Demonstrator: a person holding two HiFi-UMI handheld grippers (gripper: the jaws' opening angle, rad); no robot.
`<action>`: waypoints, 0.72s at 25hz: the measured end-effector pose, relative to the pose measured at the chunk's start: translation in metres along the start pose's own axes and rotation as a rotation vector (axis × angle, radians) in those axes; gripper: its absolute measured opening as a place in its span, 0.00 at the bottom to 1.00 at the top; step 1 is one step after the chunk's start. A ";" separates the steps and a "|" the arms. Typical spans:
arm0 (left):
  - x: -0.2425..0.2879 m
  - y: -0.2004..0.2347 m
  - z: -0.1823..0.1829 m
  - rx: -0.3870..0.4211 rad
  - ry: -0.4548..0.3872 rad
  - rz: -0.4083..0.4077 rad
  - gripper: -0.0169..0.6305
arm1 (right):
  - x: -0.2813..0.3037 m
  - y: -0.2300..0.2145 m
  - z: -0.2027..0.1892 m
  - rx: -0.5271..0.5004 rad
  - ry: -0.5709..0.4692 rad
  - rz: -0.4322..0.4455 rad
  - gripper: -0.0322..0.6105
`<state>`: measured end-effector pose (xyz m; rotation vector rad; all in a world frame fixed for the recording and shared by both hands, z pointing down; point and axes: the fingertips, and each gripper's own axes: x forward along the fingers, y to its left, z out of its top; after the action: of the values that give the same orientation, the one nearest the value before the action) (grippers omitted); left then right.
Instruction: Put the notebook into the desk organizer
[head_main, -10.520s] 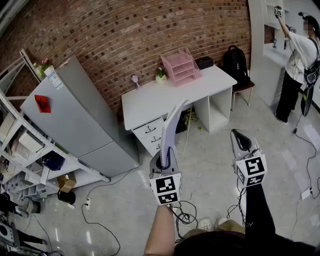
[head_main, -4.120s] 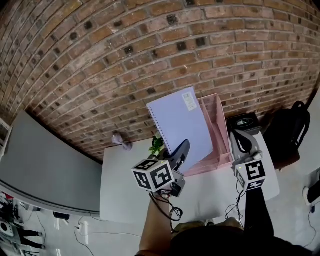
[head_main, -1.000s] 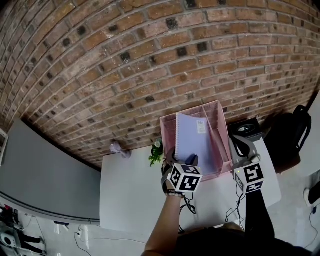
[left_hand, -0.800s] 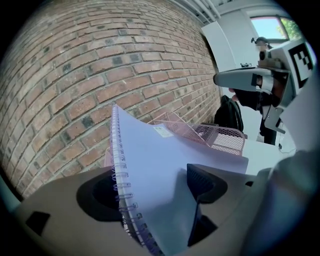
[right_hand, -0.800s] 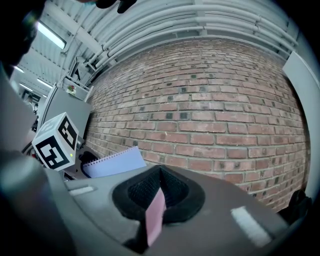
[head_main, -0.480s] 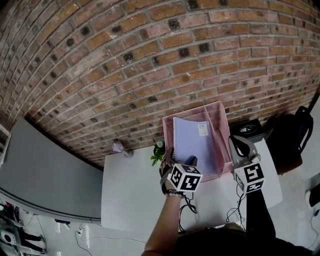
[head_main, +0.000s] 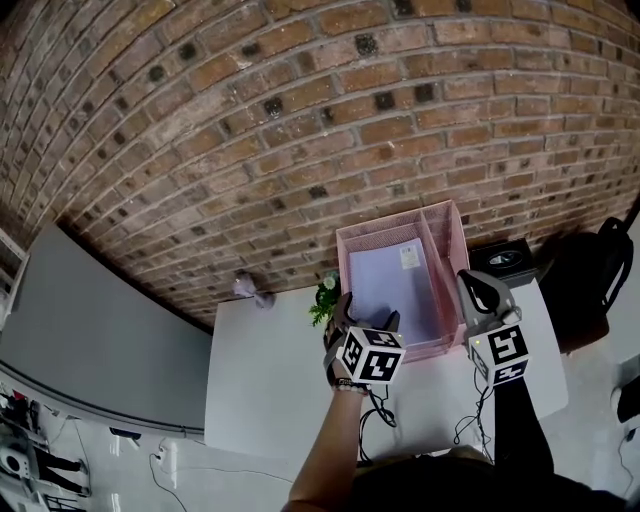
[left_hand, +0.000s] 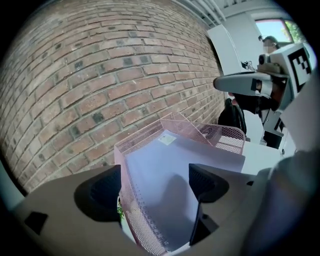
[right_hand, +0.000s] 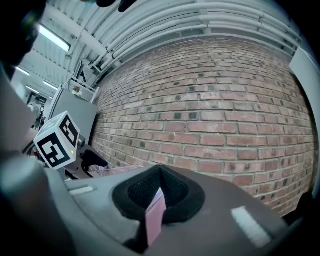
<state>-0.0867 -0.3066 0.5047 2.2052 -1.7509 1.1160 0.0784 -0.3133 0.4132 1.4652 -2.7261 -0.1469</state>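
Observation:
The lilac spiral notebook (head_main: 392, 288) lies flat in the top tray of the pink mesh desk organizer (head_main: 452, 262), which stands at the back of the white desk against the brick wall. My left gripper (head_main: 367, 313) hovers at the tray's near edge with its jaws wide apart. In the left gripper view the notebook (left_hand: 167, 167) shows beyond the left gripper (left_hand: 155, 189), whose pads do not touch it, and the organizer's mesh rim (left_hand: 137, 140) frames the notebook. My right gripper (head_main: 482, 287) hangs just right of the organizer, shut and empty. Its closed jaws (right_hand: 159, 192) face the wall.
A white desk (head_main: 265, 385) carries a small green plant (head_main: 325, 298) left of the organizer and a black box (head_main: 505, 257) to its right. A black backpack (head_main: 600, 268) sits at the far right. A grey cabinet (head_main: 90, 340) stands on the left.
The notebook has dropped from a tilt to lie flat in the top tray. My left jaws have spread and let it go. The right gripper has held still.

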 end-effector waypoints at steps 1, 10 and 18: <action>-0.001 0.000 -0.001 -0.008 -0.003 -0.004 0.66 | 0.000 0.001 -0.001 0.001 0.001 0.001 0.05; -0.009 -0.001 0.001 -0.149 -0.101 -0.082 0.66 | -0.004 0.004 -0.005 0.022 0.004 -0.003 0.05; -0.018 0.006 0.000 -0.219 -0.188 -0.118 0.66 | -0.011 0.015 -0.009 0.056 0.010 -0.011 0.05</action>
<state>-0.0927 -0.2940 0.4921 2.3036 -1.6914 0.6766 0.0727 -0.2968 0.4242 1.4908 -2.7362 -0.0641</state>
